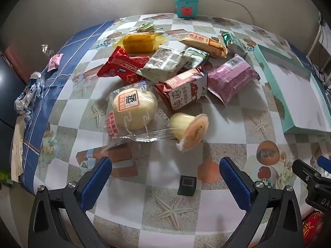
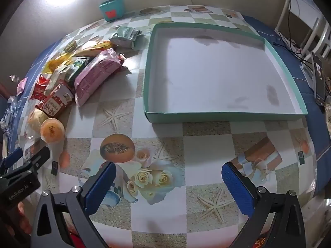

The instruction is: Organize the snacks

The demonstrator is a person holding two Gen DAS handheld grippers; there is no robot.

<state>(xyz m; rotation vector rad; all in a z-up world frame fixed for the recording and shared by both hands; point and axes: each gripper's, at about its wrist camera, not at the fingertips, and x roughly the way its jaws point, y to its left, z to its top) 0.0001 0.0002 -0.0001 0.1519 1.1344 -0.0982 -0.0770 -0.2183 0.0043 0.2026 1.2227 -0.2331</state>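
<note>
the snack pile (image 1: 165,76), about a dozen wrapped pieces plus one jelly cup (image 1: 189,131), sits heaped at 12 o'clock of the left gripper (image 1: 165,177), whose jaws stand spread and empty. at 2 o'clock lies one teal box (image 2: 223,116), open and bare, likely to receive them; the right gripper (image 2: 168,184) hovers spread, holding nothing.

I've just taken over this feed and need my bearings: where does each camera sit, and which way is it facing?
Left wrist: on the left gripper, angled steeply down at the snack pile; its open blue fingers show, the right gripper at the right edge.
Right wrist: on the right gripper, angled down at the empty teal box; open fingers, left gripper at the left edge.
Shared: pile, box, jelly cup, teal device.
</note>
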